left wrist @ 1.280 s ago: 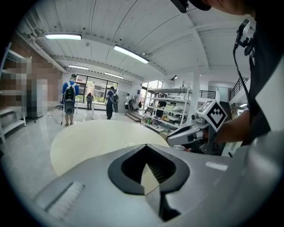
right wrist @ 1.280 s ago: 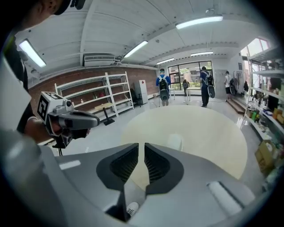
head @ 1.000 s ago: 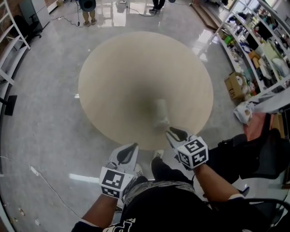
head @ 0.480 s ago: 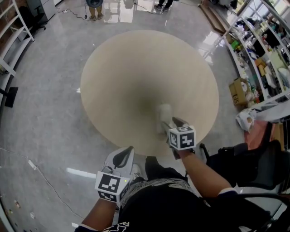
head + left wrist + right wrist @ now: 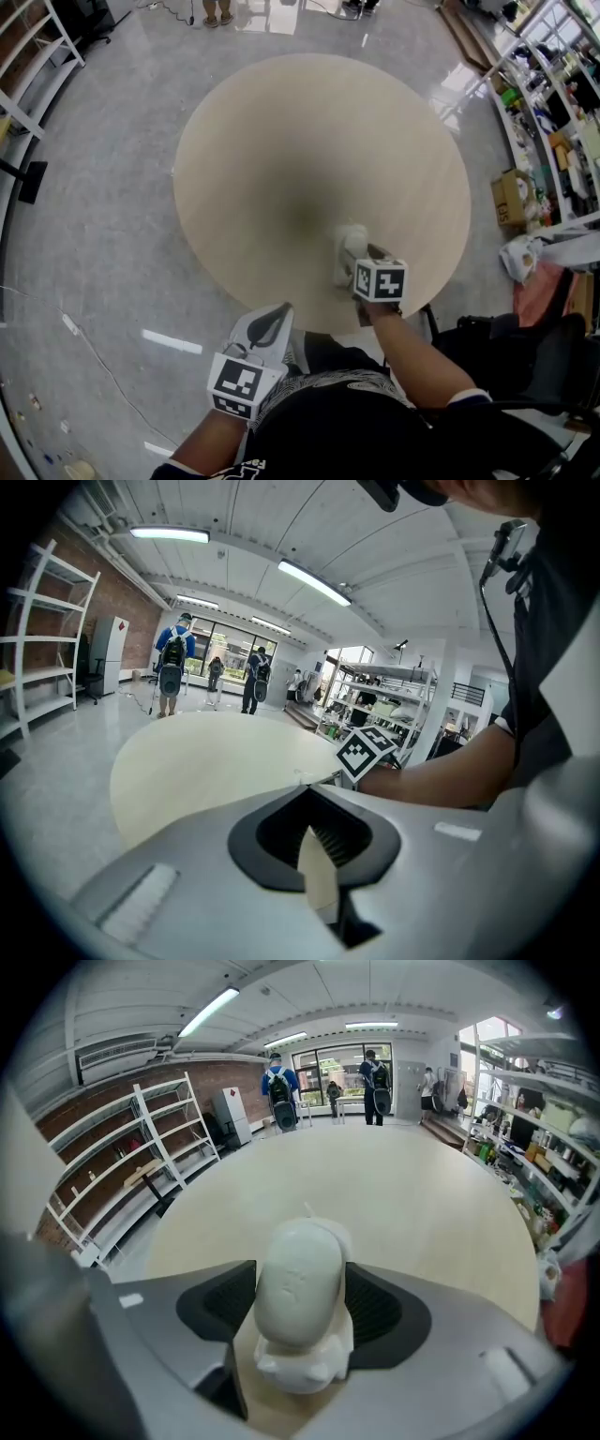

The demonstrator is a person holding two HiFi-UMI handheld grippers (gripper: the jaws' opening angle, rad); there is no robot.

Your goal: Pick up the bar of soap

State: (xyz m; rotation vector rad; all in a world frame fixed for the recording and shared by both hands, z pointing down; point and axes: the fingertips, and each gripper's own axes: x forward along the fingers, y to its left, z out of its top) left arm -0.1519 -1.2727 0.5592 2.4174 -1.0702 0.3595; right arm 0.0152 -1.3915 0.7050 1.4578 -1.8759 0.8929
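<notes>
Soap: white oval bar of soap [image 5: 298,1283] sits on a white holder [image 5: 302,1371], near the edge of the round table [image 5: 281,141] closest to the person.
R tool: right gripper [image 5: 356,261] is tilted down over the bar. Its jaws have just been opening and now stand wide, one dark pad each side of the bar. Bar is between them, not squeezed yet.
L tool: left gripper [image 5: 267,323] is off the table edge, jaws drawn together to a thin slit w/ nothing in them.
Step, I'd say: closing on the bar.
How to do it well: keep the bar centred btw the pads, grip its long flanks low down, close slow. Soap looks slick and rounded, so prob squirts out if pinched high. Lift straight up so the holder stays put.
Writing: faint embossed mark on top of the bar, can't read it. Marker cubes show b/w squares only, no letters. Cardboard box [image 5: 511,199] on the floor has print too small to read.
</notes>
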